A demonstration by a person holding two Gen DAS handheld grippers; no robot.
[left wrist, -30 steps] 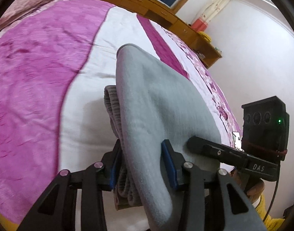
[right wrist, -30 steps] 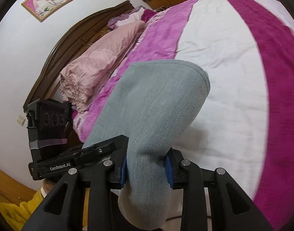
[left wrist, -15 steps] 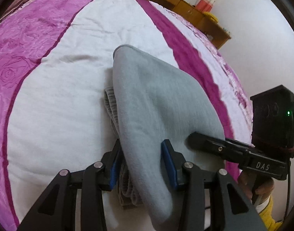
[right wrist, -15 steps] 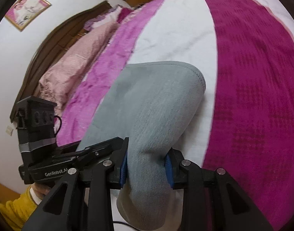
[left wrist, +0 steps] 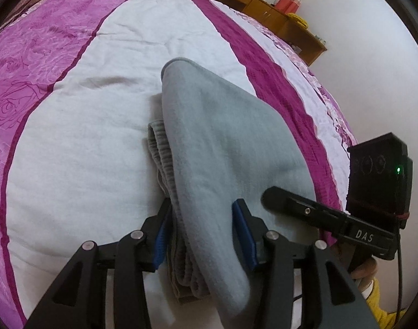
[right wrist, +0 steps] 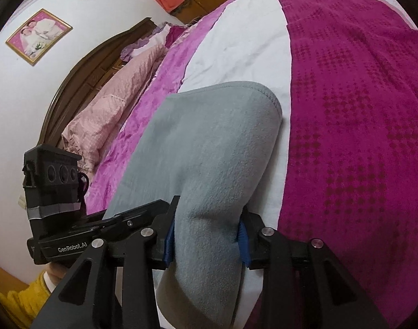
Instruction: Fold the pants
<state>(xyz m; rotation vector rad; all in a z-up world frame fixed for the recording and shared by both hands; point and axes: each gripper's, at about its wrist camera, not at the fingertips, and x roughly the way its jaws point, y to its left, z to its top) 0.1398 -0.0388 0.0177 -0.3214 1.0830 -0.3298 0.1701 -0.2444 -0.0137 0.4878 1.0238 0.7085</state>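
The grey fleece pants (left wrist: 225, 148) are folded into a thick bundle held over the bed. My left gripper (left wrist: 202, 227) is shut on one end of the bundle, with the ribbed waistband (left wrist: 162, 148) showing on its left side. My right gripper (right wrist: 206, 235) is shut on the other end of the pants (right wrist: 209, 148). The far folded edge of the pants touches the white stripe of the bedspread (left wrist: 85, 142). The right gripper's body (left wrist: 373, 192) shows at the right of the left wrist view, and the left gripper's body (right wrist: 55, 192) at the left of the right wrist view.
The bed has a pink, white and magenta striped bedspread (right wrist: 359, 109). A pink folded quilt (right wrist: 113, 104) lies by the dark wooden headboard (right wrist: 80, 76). Wooden cabinets (left wrist: 285, 19) stand along the far wall. A framed photo (right wrist: 39, 35) hangs above the headboard.
Both grippers have moved lower and forward over the bed with the pants still gripped. The far fold now rests on the white stripe.
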